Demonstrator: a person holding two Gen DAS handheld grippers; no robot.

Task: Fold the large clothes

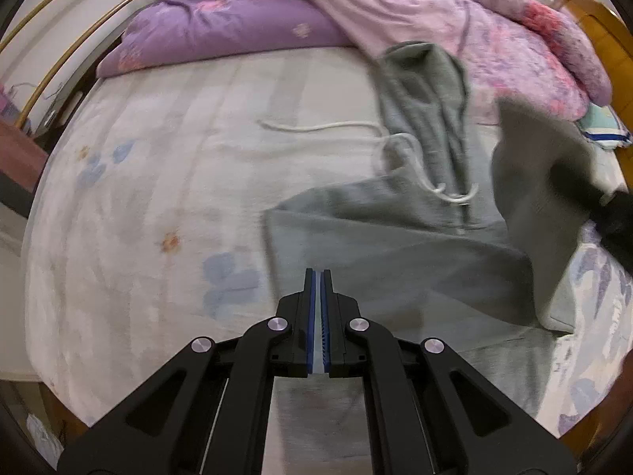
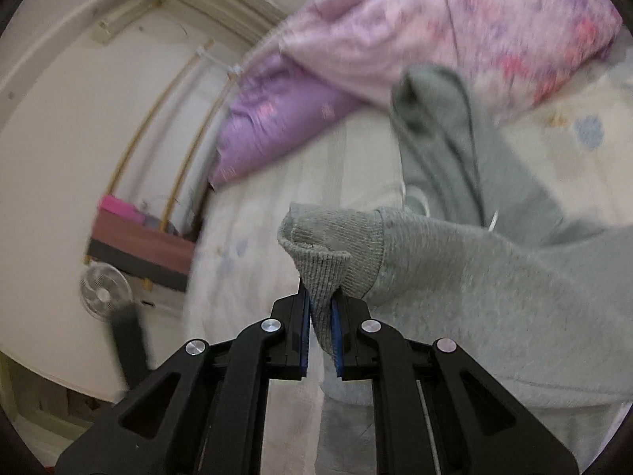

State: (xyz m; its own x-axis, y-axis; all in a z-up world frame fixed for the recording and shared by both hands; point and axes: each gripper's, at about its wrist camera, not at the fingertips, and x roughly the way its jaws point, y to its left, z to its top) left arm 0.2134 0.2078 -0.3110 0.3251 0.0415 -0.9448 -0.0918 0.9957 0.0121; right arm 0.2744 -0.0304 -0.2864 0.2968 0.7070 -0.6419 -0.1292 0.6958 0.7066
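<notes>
A grey-green hoodie [image 1: 379, 261] lies on the bed, its hood [image 1: 427, 91] toward the quilts and a white drawstring [image 1: 316, 128] trailing left. My left gripper [image 1: 318, 277] hovers above the hoodie's body, jaws shut, and I see nothing gripped between the blue pads. My right gripper [image 2: 320, 297] is shut on the ribbed cuff [image 2: 328, 245] of a sleeve [image 2: 494, 289], which is lifted off the bed and stretches away to the right. In the left wrist view that raised sleeve [image 1: 534, 166] is a blurred grey shape at the right, with the dark right gripper [image 1: 611, 213] behind it.
A pale flowered sheet [image 1: 158, 182] covers the bed. A purple quilt [image 1: 221, 27] and a pink quilt [image 1: 494, 31] are heaped at its far end. Wooden furniture [image 1: 601, 31] stands at the right. A fan [image 2: 105, 291] and a low shelf [image 2: 142, 245] stand beside the bed's left side.
</notes>
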